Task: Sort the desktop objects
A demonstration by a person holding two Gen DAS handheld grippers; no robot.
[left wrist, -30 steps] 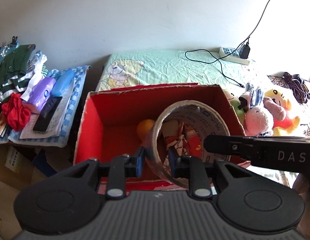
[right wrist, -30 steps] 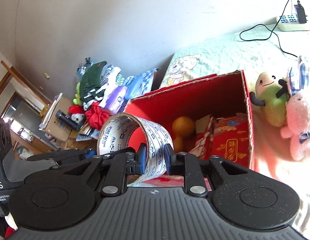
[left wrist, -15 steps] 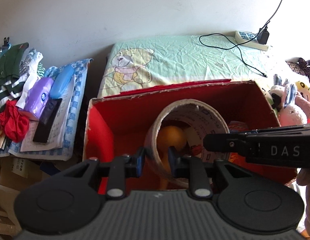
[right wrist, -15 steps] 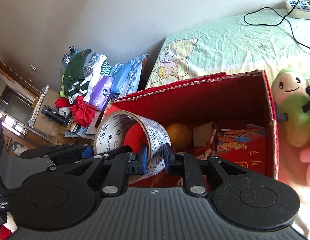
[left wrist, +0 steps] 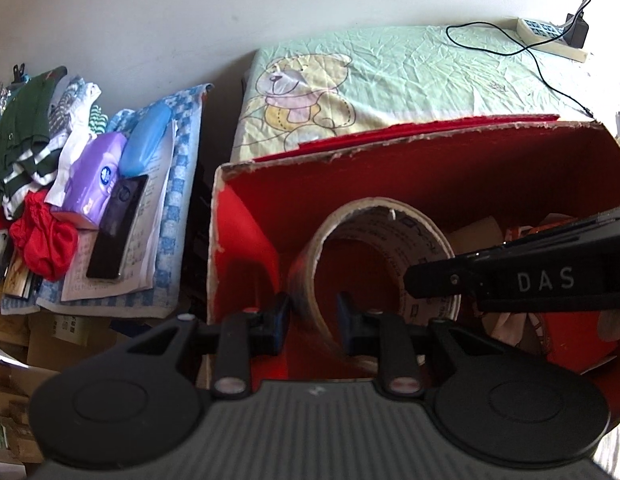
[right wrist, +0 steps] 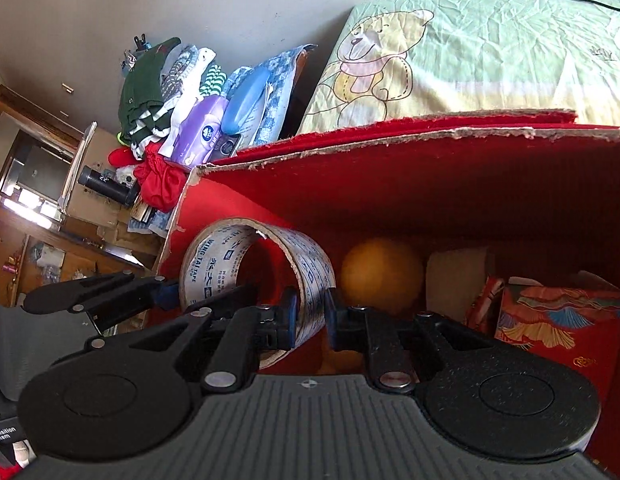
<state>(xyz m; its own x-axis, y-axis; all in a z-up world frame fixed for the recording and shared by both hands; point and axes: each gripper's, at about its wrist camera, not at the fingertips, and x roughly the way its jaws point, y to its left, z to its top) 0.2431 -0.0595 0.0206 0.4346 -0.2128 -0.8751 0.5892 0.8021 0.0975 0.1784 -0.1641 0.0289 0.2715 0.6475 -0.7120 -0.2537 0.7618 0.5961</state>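
Inside red box (right wrist: 449, 200), orange (right wrist: 381, 278), both grippers pinching tape roll (right wrist: 246, 264)

Orange ball (right wrist: 381, 276) blurred; tape roll (right wrist: 254, 276) bottom hidden.

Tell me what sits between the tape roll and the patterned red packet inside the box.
In the right wrist view, an orange ball and a beige card piece lie between the tape roll and the patterned red packet.

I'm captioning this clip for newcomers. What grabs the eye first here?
A big roll of printed packing tape, pinched on opposite sides by the left gripper and right gripper, hangs inside the open red box. Beside it in the box lies an orange ball.
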